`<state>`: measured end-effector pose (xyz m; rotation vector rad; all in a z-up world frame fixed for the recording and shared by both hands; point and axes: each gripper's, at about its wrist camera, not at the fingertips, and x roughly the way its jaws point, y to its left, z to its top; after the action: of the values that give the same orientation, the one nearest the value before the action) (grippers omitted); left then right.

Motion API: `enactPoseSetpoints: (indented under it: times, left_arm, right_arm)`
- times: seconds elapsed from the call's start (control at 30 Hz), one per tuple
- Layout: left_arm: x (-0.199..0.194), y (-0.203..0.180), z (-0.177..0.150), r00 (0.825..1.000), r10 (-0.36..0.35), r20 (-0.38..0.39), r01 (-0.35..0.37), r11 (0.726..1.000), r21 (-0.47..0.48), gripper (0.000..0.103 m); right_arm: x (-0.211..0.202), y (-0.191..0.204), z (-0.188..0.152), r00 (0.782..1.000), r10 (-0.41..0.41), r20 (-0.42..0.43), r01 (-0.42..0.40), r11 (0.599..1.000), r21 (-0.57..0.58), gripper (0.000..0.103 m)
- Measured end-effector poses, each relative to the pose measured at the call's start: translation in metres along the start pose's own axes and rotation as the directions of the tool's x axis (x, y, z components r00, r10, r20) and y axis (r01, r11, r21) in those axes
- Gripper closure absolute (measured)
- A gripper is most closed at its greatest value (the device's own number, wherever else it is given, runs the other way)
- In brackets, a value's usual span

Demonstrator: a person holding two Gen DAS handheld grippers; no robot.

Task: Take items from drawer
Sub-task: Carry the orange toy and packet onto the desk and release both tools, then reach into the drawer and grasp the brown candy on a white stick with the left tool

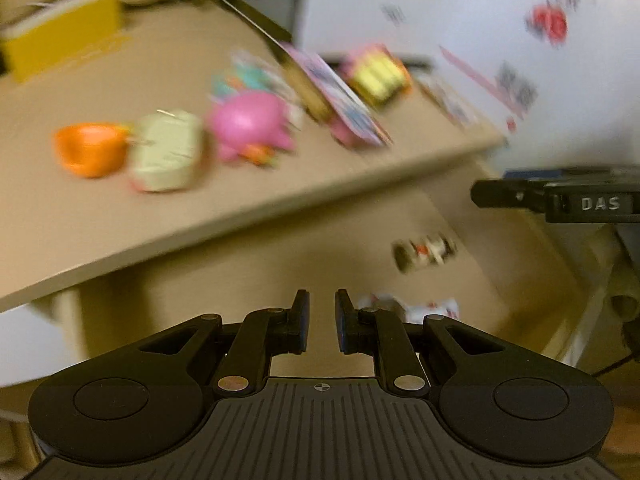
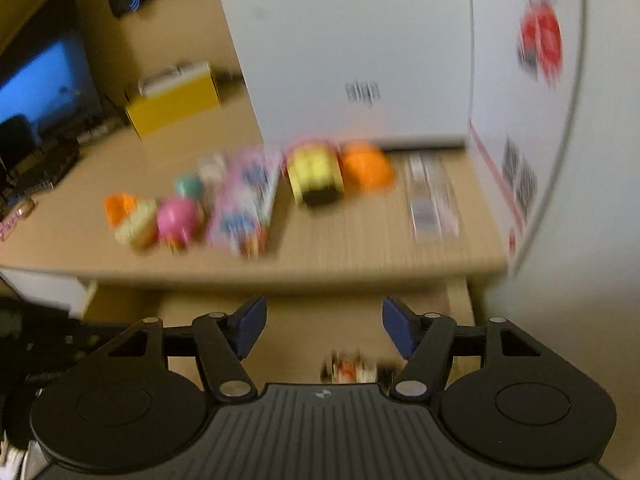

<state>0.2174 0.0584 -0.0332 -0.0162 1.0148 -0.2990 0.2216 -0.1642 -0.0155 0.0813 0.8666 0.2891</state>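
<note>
Both views are blurred by motion. The drawer (image 1: 328,248) stands open under the beige tabletop (image 1: 120,220). Inside it lie a small black, white and red item (image 1: 424,254) and a white packet (image 1: 412,308). My left gripper (image 1: 321,300) hovers over the drawer, open only a narrow gap, with nothing between its fingers. The white packet sits just right of its right finger. My right gripper (image 2: 324,326) is wide open and empty above the drawer (image 2: 320,316), and the small item (image 2: 352,368) shows low between its fingers.
On the tabletop lie an orange cup (image 1: 90,148), a cream toy (image 1: 168,152), a pink ball toy (image 1: 250,126), a pink packet (image 1: 336,96) and a yellow toy (image 2: 314,176). A white box (image 2: 352,52) stands behind them. A yellow box (image 2: 172,100) sits far left.
</note>
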Motion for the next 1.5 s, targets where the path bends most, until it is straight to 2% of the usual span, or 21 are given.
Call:
enactPoseSetpoints:
  times: [0.07, 0.13, 0.33, 0.5, 0.8, 0.97, 1.07, 1.17, 1.23, 1.3, 1.4, 1.5]
  left_arm:
    - [0.017, -0.011, 0.004, 0.999, 0.013, -0.041, -0.012, 0.999, 0.036, 0.088]
    - [0.028, -0.018, 0.005, 0.997, 0.046, -0.066, -0.044, 0.999, 0.032, 0.088]
    - [0.039, -0.036, 0.009, 0.99, 0.106, -0.09, -0.102, 0.994, 0.048, 0.088]
    - [0.046, -0.041, 0.006, 0.99, 0.088, -0.112, -0.081, 0.995, 0.062, 0.088]
    - [0.053, -0.04, 0.005, 0.988, 0.063, -0.14, -0.053, 0.996, 0.073, 0.088]
    - [0.058, -0.049, 0.007, 0.992, -0.008, -0.125, 0.025, 0.99, 0.137, 0.088]
    - [0.065, -0.06, 0.004, 0.993, -0.045, -0.113, 0.073, 0.963, 0.26, 0.088]
    - [0.077, -0.074, -0.004, 0.993, -0.041, -0.111, 0.085, 0.897, 0.434, 0.088]
    - [0.084, -0.079, -0.007, 0.992, -0.036, -0.125, 0.095, 0.86, 0.502, 0.088]
    - [0.09, -0.084, -0.01, 0.989, -0.035, -0.143, 0.108, 0.834, 0.541, 0.084]
    - [0.093, -0.085, -0.012, 0.99, -0.01, -0.142, 0.089, 0.822, 0.563, 0.085]
    - [0.094, -0.085, -0.007, 0.985, -0.007, -0.174, 0.102, 0.832, 0.546, 0.085]
  right_arm:
    - [0.004, 0.001, -0.007, 1.0, 0.003, -0.021, -0.003, 1.0, 0.006, 0.038]
    - [0.002, -0.002, -0.015, 0.999, -0.015, -0.034, 0.015, 1.0, -0.009, 0.038]
    - [0.019, -0.003, -0.027, 0.993, -0.037, -0.114, 0.032, 0.998, -0.045, 0.038]
    - [0.027, -0.011, -0.031, 0.987, -0.074, -0.146, 0.071, 0.997, -0.023, 0.038]
    - [0.033, -0.016, -0.046, 0.979, -0.052, -0.198, 0.056, 0.998, 0.012, 0.038]
    - [0.019, -0.018, -0.058, 0.983, -0.062, -0.173, 0.064, 0.998, 0.007, 0.038]
    - [0.007, -0.017, -0.066, 0.986, -0.074, -0.146, 0.072, 0.997, -0.021, 0.038]
    - [0.002, -0.015, -0.072, 0.988, -0.086, -0.129, 0.081, 0.996, -0.048, 0.038]
    - [0.002, -0.016, -0.072, 0.987, -0.087, -0.132, 0.081, 0.995, -0.05, 0.038]
    - [0.003, -0.017, -0.072, 0.987, -0.088, -0.133, 0.081, 0.995, -0.053, 0.038]
    - [0.005, -0.017, -0.073, 0.986, -0.101, -0.135, 0.093, 0.993, -0.066, 0.038]
    - [0.007, -0.017, -0.074, 0.985, -0.111, -0.132, 0.101, 0.992, -0.075, 0.038]
